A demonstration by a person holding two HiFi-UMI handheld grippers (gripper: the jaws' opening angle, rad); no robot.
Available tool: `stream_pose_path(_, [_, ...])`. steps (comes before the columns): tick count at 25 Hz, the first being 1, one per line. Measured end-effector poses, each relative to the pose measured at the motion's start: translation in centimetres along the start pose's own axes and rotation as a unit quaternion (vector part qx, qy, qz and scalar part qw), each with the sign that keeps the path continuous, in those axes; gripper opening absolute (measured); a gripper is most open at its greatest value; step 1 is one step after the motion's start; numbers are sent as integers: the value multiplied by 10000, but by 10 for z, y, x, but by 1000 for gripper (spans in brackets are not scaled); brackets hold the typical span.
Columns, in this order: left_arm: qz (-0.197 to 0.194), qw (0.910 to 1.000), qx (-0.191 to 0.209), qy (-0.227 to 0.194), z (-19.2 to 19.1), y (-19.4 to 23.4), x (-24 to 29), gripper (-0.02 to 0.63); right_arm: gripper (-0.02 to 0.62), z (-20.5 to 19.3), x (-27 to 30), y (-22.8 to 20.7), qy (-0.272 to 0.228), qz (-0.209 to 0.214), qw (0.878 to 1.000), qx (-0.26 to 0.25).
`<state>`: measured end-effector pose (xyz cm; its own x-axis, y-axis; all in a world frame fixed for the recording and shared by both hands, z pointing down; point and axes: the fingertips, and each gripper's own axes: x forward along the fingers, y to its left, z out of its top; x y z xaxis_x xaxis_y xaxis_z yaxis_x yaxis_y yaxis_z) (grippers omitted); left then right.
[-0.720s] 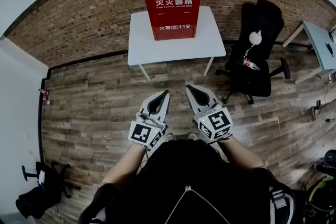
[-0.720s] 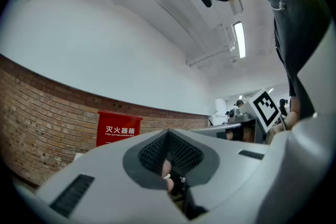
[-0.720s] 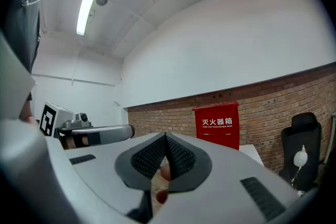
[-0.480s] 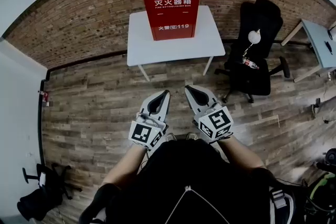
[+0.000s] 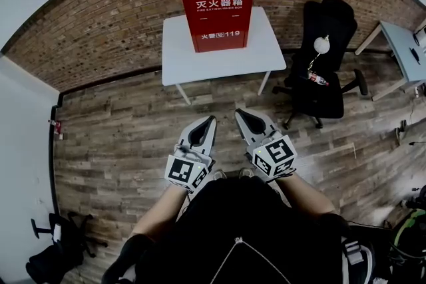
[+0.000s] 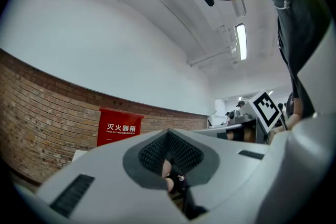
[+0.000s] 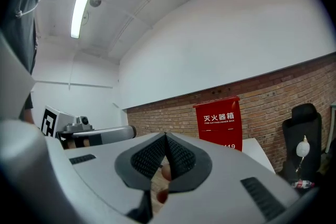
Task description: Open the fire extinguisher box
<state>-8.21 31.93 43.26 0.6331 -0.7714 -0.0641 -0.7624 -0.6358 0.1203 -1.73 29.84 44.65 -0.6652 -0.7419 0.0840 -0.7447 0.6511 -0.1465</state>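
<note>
A red fire extinguisher box [image 5: 215, 6] with white lettering stands upright and closed on a white table [image 5: 190, 56] against the brick wall. It also shows in the left gripper view as the red box [image 6: 118, 127] and in the right gripper view as the red box [image 7: 221, 122]. My left gripper [image 5: 211, 119] and right gripper [image 5: 238, 112] are held side by side close to my body, well short of the table. Both are shut, with nothing between their jaws.
A black office chair [image 5: 325, 63] with a bottle [image 5: 318, 81] on its seat stands right of the table. A light desk [image 5: 405, 56] sits at the far right. Dark chairs or bags [image 5: 56, 256] lie at the lower left on the wooden floor [image 5: 113, 123].
The view has shifted slightly; the box and table sit marginally higher in the head view. Both grippers hold the same pose, still shut.
</note>
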Motion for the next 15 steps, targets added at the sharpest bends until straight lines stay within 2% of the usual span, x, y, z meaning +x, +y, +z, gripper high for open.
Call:
stream_pose_path(8, [-52, 9999, -100, 38, -3, 17, -10, 49, 18, -11, 13, 16, 89, -160, 9997, 158])
stream_pose_path(15, [-75, 9997, -195, 135, -13, 30, -18, 49, 18, -26, 15, 13, 292, -607, 9971, 350])
